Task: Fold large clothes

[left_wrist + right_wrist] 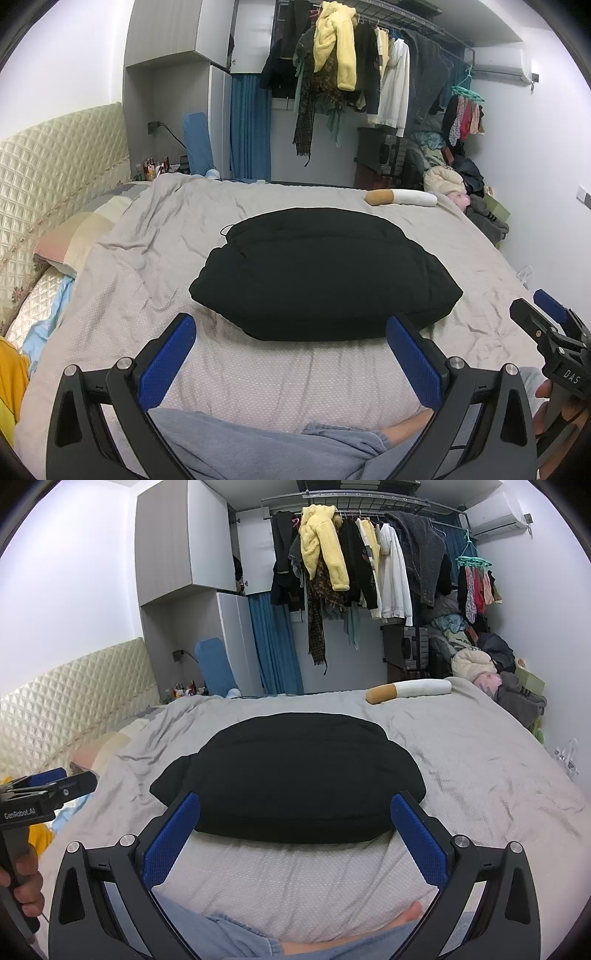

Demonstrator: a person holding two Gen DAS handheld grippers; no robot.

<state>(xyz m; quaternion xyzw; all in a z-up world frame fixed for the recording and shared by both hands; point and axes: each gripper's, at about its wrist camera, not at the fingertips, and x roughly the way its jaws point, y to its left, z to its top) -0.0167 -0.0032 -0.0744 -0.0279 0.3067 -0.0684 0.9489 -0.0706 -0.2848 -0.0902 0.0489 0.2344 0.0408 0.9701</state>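
Left gripper held level above the grey wrinkled bedspread, blue-padded fingers spread wide, holding nothing. Right gripper same pose, jaws wide apart, empty. Folded black padded garment lies flat on the bedspread just ahead of both claws, not touched. A hand grips the left gripper's handle; person's grey-trousered leg below the claws.
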